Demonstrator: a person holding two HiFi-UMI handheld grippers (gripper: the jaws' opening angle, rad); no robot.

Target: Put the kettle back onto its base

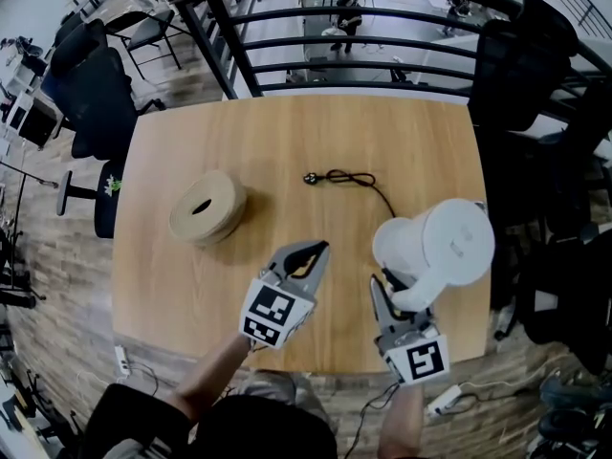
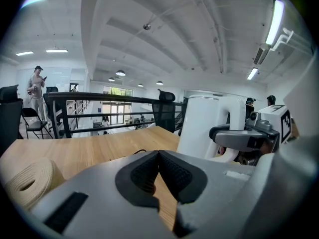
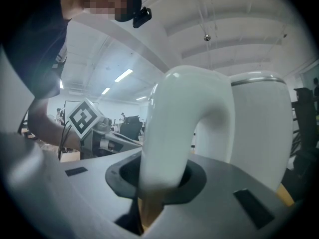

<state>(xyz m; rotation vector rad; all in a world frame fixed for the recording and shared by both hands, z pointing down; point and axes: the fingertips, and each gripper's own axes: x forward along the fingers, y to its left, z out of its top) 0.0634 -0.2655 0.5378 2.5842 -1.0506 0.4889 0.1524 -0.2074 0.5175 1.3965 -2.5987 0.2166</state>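
Our right gripper [image 3: 159, 178] has its jaws clamped narrowly on the curved white handle [image 3: 184, 118] of the kettle [image 1: 449, 242], and so carries the kettle by it near the desk's [image 1: 287, 132] right edge, towards the front. Our left gripper [image 1: 316, 249] has its jaws pressed together on nothing and hangs over the front edge near the middle, just beside the kettle. A black cord [image 1: 359, 180] runs from its plug [image 1: 311, 178] at the desk's middle and disappears under the kettle. We judge that the base lies there, but it is hidden, and we cannot tell whether the kettle already sits on it. A tan roll [image 1: 206, 207] lies well apart, towards the left edge. The step in hand looks like seating the kettle: next we should lower it upright and centred, then open the right jaws.
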